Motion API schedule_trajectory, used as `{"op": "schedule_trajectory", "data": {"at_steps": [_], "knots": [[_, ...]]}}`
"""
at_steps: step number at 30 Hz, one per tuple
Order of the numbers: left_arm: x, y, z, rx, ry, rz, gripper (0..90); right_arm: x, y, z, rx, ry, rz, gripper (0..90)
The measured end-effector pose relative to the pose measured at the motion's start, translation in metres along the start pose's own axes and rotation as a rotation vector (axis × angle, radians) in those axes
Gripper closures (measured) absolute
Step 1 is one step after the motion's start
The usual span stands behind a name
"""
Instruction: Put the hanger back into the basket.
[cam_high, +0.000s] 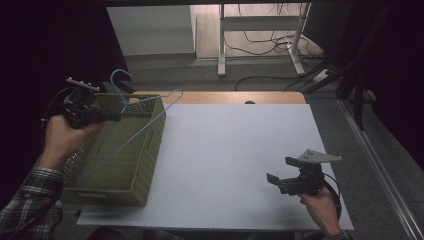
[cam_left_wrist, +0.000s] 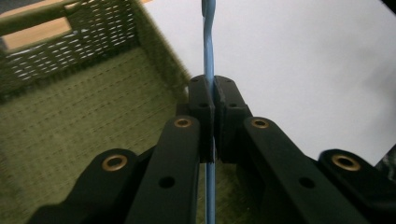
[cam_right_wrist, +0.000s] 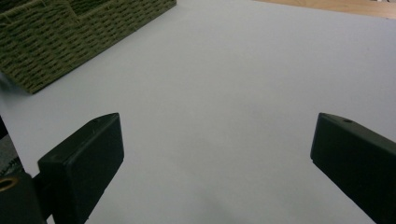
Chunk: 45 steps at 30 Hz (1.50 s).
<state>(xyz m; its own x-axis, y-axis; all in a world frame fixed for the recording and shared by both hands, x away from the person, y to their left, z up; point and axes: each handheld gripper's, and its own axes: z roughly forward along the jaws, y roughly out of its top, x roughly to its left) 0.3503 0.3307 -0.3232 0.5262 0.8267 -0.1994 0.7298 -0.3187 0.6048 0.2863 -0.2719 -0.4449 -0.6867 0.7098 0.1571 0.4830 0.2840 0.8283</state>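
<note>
A light blue wire hanger (cam_high: 114, 76) hangs tilted over a green woven basket (cam_high: 142, 165) at the table's left side, its hook up and its lower corner down inside the basket. My left gripper (cam_high: 117, 116) is shut on the hanger's wire above the basket. In the left gripper view the blue wire (cam_left_wrist: 208, 42) runs straight up from between the closed jaws of that gripper (cam_left_wrist: 213, 91), with the basket's floor (cam_left_wrist: 70, 126) below. My right gripper (cam_high: 280, 170) stands open over the white table top at the front right, nothing between its fingers (cam_right_wrist: 84, 163).
The white table top (cam_high: 235, 150) stretches from the basket to the right edge. A wooden strip (cam_high: 240, 97) runs along the far edge. Beyond it, a white desk frame (cam_high: 222, 45) and cables lie on the floor. The basket's side (cam_right_wrist: 70, 37) is in the right gripper view.
</note>
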Motion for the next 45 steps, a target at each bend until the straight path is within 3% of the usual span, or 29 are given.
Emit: {"op": "schedule_trajectory", "data": {"at_steps": [7, 15, 19, 27, 37, 43, 45], "knots": [[0.02, -0.012, -0.014, 0.008, 0.058, -0.01, 87.8, -0.004, -0.011, -0.01, -0.001, -0.028, 0.013, 2.3], [0.046, -0.034, -0.029, -0.019, 0.119, -0.014, 87.8, -0.007, -0.015, -0.013, 0.007, -0.039, 0.019, 2.3], [0.054, -0.041, -0.028, -0.024, 0.121, -0.017, 87.8, -0.006, -0.015, -0.012, 0.01, -0.04, 0.02, 2.3], [0.068, -0.056, -0.002, -0.011, 0.114, -0.027, 87.8, -0.007, -0.016, -0.011, 0.019, -0.039, 0.02, 2.3], [0.073, -0.07, 0.033, -0.012, 0.107, -0.044, 87.7, -0.006, -0.017, -0.009, 0.033, -0.039, 0.011, 2.3], [0.081, -0.084, 0.043, -0.019, 0.091, -0.083, 87.8, -0.006, -0.018, -0.007, 0.042, -0.037, 0.008, 2.3], [0.082, -0.088, 0.047, 0.001, 0.096, -0.087, 87.8, -0.005, -0.018, -0.006, 0.048, -0.036, 0.006, 2.3]]}}
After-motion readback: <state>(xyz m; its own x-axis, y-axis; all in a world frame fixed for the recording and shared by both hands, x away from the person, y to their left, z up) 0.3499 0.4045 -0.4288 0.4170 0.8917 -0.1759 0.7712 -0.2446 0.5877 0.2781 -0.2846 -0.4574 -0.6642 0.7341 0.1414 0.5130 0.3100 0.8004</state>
